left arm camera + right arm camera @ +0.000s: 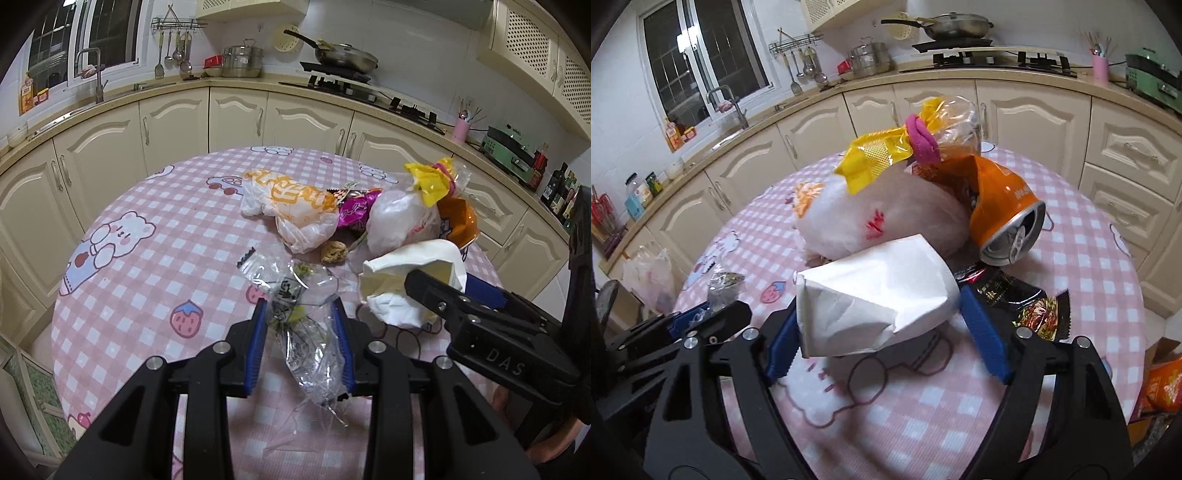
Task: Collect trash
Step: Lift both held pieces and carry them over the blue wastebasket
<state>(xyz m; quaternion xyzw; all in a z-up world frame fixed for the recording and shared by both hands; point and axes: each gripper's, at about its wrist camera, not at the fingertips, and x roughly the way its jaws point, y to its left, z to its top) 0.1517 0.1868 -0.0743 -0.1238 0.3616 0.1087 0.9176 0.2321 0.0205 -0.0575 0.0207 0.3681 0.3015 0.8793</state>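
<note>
Two grippers over a round tabletop [147, 206] under a pink checked cloth with bear and strawberry prints. Left gripper [301, 314]: blue fingers [258, 332] clenched on a crumpled clear plastic wrapper [306, 332] with black print and greenish-yellow scraps inside; its upper end lies on the cloth, its tail hangs between the fingers. Right gripper [882, 306]: fingers [979, 325] spread wide on either side of a white paper bag [871, 291]; the left pad lies against the bag's folded edge, the right pad stands just beside it, and whether they are pressing cannot be told. The bag's open mouth, seen from the left wrist view, shows a pale yellow lining; contents cannot be told. Behind the paper bag: a translucent white plastic bag [886, 218] with red marks, stuffed full; a clear bag with a yellow top, tied with a pink band [919, 140], lying over it; a crushed orange drink can [1004, 210], pull-tab end facing the camera, touching the white bag. Dark printed snack wrapper [1030, 302] flat on the cloth, just beside the right finger. Farther left: a white bag with orange lettering [291, 206], a magenta foil wrapper [354, 214] beside it, and a small brown crumbly lump [334, 252] near both.
</note>
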